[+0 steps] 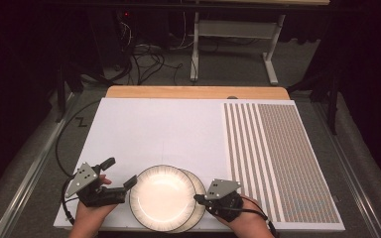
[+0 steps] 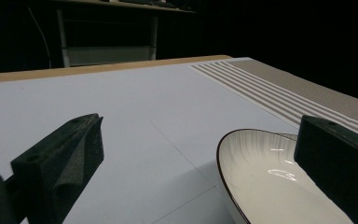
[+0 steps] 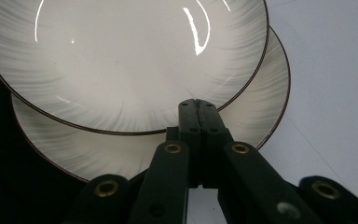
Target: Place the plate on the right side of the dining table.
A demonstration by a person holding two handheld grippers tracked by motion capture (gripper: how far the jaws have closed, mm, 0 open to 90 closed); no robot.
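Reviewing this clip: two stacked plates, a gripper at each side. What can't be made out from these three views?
- Lower white dark-rimmed plate: mostly covered by the upper white dark-rimmed plate in the high view and the right gripper view.
- Right gripper, jaws together: whether its tips touch the lower plate cannot be told.
- Left gripper, jaws apart: its far jaw hides part of the upper plate's rim in the left gripper view; contact unclear.
- The person's forearms: cut off by the bottom edge, high view.

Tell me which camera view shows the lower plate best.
The right gripper view: the lower plate shows a broad crescent of rim under the upper plate, just beyond the shut right tongs. The high view shows only a thin crescent; in the left gripper view I cannot make it out.
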